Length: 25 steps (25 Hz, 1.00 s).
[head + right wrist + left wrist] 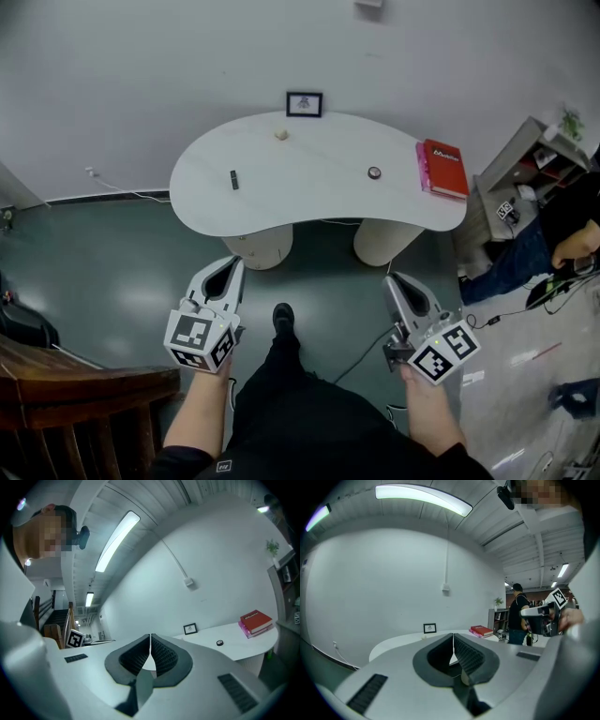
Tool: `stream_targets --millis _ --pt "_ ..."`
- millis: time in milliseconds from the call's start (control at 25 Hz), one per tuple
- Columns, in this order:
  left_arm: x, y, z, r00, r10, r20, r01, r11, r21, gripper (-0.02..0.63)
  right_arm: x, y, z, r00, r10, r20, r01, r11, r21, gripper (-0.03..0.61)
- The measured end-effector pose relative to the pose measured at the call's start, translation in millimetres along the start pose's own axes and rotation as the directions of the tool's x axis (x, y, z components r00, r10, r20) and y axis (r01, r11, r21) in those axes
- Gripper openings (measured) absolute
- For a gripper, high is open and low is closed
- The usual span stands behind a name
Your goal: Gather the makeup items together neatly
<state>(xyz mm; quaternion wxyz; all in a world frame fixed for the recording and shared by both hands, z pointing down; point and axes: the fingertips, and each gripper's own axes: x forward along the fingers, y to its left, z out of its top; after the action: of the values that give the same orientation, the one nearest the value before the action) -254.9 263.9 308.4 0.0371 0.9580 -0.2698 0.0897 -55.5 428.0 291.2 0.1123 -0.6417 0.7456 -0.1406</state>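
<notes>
Three small items are lying well apart on the white table (pixel 309 202): dark stick (pixel 234 179) left, cream lump (pixel 280 134) by the picture frame (pixel 304 104), round compact (pixel 374 172) near the red book (pixel 443 169). Left gripper (pixel 232 266) and right gripper (pixel 395 280) are hovering short of the table, jaws closed, gripping nothing

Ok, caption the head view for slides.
Left gripper and right gripper, both shut, facing the white table and red book.
</notes>
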Motion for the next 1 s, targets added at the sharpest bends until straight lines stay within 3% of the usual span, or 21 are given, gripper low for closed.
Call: stream_targets --millis 520,760,1000 --pt "160.7 104.5 24.4 0.999 -0.01 -0.031 0.01 1.0 0.015 0.012 153.7 -102.3 41.7 0.999 -0.044 -0.025 0.045 0.999 0.021 0.037" --pt "222.1 140.4 36.9 0.999 -0.026 -0.039 0.027 1.0 0.016 0.012 230.8 -130.2 66.8 1.0 -0.008 -0.004 0.008 1.0 0.015 0.037" --pt "266.8 152.1 29.6 0.998 0.019 -0.063 -0.019 1.0 0.0 0.012 276.2 -170.2 68.0 0.997 0.062 -0.055 -0.06 0.998 0.034 0.037"
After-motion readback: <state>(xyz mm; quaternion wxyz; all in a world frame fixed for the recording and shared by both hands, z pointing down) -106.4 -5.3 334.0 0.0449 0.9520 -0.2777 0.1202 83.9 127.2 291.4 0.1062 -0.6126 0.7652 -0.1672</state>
